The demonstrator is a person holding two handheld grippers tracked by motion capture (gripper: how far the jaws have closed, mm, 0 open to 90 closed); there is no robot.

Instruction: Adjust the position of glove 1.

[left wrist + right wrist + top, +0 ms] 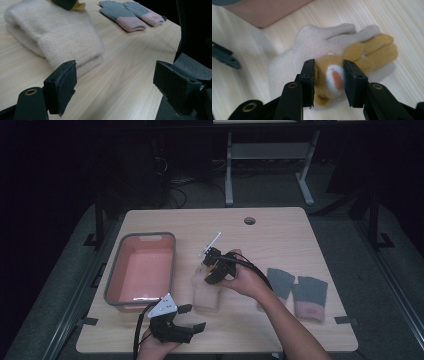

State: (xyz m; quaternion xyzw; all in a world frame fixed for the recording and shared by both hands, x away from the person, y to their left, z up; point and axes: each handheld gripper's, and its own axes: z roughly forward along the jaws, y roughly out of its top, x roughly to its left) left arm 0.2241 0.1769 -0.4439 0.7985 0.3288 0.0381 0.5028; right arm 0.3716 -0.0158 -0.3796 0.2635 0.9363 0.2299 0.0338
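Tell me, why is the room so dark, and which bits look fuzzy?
High view: light falls on the table, the room behind stays nearly black, and the pink bin shows a small glare. Left gripper view: the cream mitten close up looks soft and blurry, the grey gloves a bit sharper. Right gripper view: the yellow plush patch is sharp, the table edges hazy.

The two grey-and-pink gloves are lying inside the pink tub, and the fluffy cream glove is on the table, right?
Not quite. The grey-and-pink gloves lie on the bare table, far to the right of the pink tub, as the high view shows. The fluffy cream glove is on the table, as you said.
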